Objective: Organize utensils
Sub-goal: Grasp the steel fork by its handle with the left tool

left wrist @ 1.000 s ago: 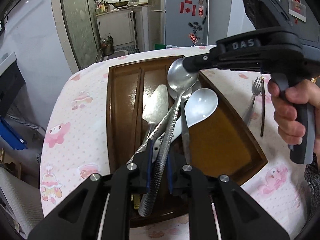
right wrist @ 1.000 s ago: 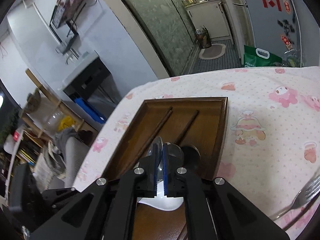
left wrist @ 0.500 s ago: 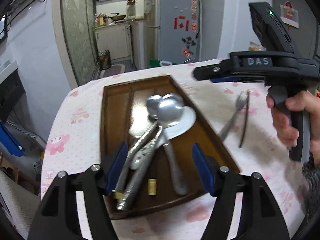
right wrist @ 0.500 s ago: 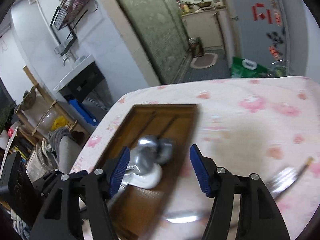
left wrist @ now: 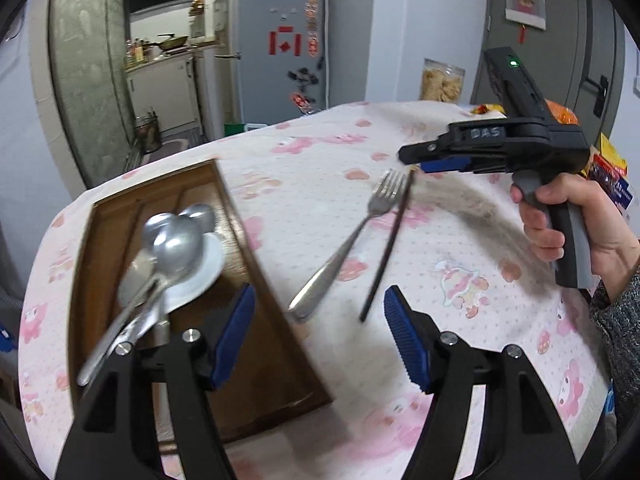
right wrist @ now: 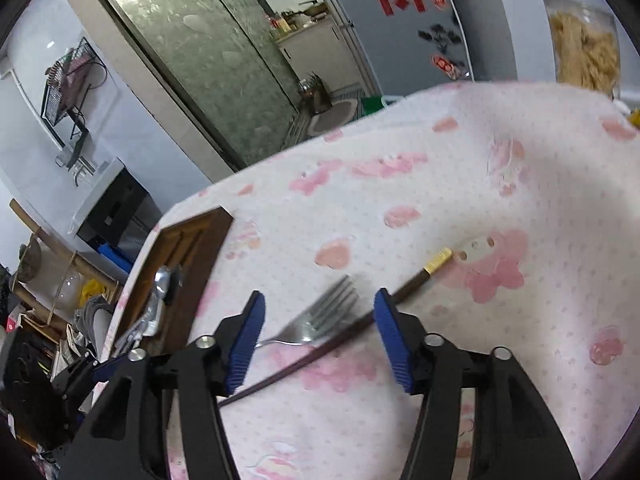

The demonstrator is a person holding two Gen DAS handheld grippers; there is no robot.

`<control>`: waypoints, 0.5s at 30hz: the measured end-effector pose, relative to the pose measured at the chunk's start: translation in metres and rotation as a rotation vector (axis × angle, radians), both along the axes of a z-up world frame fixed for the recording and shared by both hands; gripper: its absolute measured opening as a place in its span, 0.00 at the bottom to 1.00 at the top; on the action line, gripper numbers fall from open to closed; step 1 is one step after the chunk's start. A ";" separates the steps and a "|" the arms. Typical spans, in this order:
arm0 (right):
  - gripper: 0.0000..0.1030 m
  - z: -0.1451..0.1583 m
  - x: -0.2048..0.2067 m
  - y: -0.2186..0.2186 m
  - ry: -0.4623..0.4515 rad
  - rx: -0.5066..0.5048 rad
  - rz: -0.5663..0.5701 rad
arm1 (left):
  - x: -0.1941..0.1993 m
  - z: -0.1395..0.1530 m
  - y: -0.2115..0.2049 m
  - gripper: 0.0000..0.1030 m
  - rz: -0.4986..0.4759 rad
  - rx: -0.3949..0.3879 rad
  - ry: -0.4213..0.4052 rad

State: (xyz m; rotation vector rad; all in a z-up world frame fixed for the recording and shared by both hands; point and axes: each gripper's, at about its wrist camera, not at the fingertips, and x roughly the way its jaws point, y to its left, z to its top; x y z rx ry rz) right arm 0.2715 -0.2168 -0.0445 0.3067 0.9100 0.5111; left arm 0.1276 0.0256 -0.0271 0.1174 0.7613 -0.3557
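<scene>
A brown wooden tray (left wrist: pixel 256 364) lies on the pink-patterned tablecloth and holds metal spoons (left wrist: pixel 176 244) and a white ceramic spoon (left wrist: pixel 204 268). A metal fork (left wrist: pixel 344 240) and a dark chopstick (left wrist: pixel 386 252) lie on the cloth right of the tray. My left gripper (left wrist: pixel 316 340) is open and empty, above the tray's right edge and the fork handle. My right gripper (right wrist: pixel 318 338) is open and empty, its jaws on either side of the fork (right wrist: pixel 316 320) tines and chopstick (right wrist: pixel 340 336). The tray (right wrist: pixel 188 240) shows at the left.
A jar of dried food (left wrist: pixel 442 80) and snack packets (left wrist: pixel 608 160) stand at the table's far right edge. A fridge (left wrist: pixel 276 48) and kitchen doorway lie beyond the table. The right gripper body and hand (left wrist: pixel 560 208) hover over the table's right side.
Both grippers let go of the metal spoon into the tray and opened. Both then swung right, away from the tray toward the fork and chopstick.
</scene>
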 end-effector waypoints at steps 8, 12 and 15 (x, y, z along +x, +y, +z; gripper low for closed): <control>0.38 -0.019 0.014 0.013 0.014 0.003 0.021 | 0.022 -0.016 -0.024 0.68 -0.032 0.015 0.033; 0.12 -0.022 0.018 0.018 0.008 -0.035 0.017 | 0.032 -0.019 -0.032 0.68 -0.039 0.029 0.041; 0.07 -0.010 0.012 0.011 -0.020 0.018 0.033 | 0.039 -0.022 -0.036 0.68 -0.043 0.033 0.051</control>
